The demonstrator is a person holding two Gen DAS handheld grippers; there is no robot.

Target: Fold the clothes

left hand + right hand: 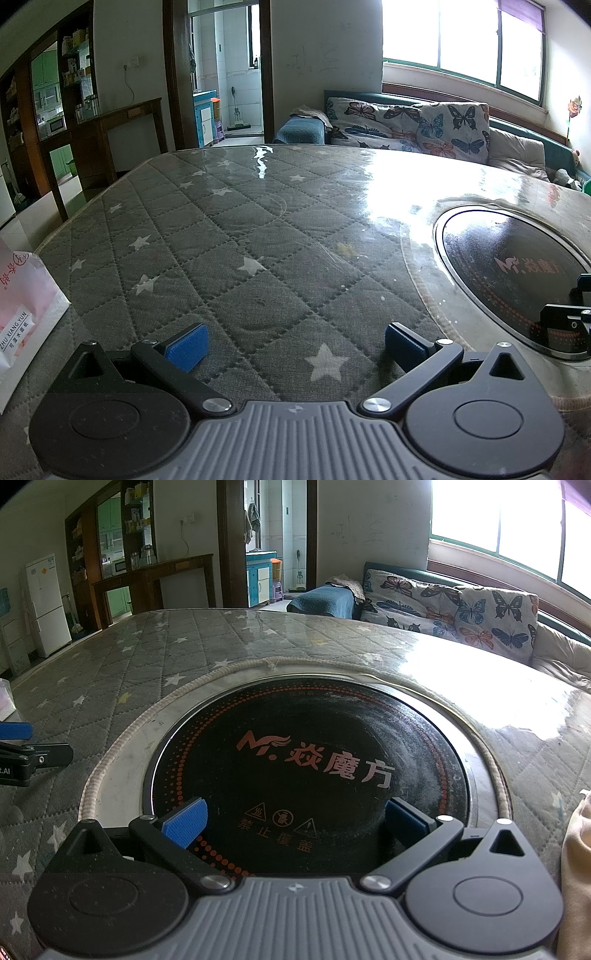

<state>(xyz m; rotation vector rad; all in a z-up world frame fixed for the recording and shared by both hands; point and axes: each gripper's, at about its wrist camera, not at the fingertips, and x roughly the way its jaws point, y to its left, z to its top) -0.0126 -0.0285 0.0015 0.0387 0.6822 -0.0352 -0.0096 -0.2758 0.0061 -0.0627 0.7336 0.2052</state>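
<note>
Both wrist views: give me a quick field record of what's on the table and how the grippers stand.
surface: table under a quilted grey star-print cover with a glossy clear sheet on top
built-in: round black cooktop set into the table
left gripper: open, empty, over the star cover
right gripper: open, empty, over the cooktop
left edge: white and pink paper bag
right edge: tan fabric, mostly out of frame
background: butterfly-print cushions

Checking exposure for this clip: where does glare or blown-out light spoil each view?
Left wrist: the window is blown out, with glare across the table cover. Right wrist: the window clips white, and glare washes the table's right side; the cooktop stays legible.
</note>
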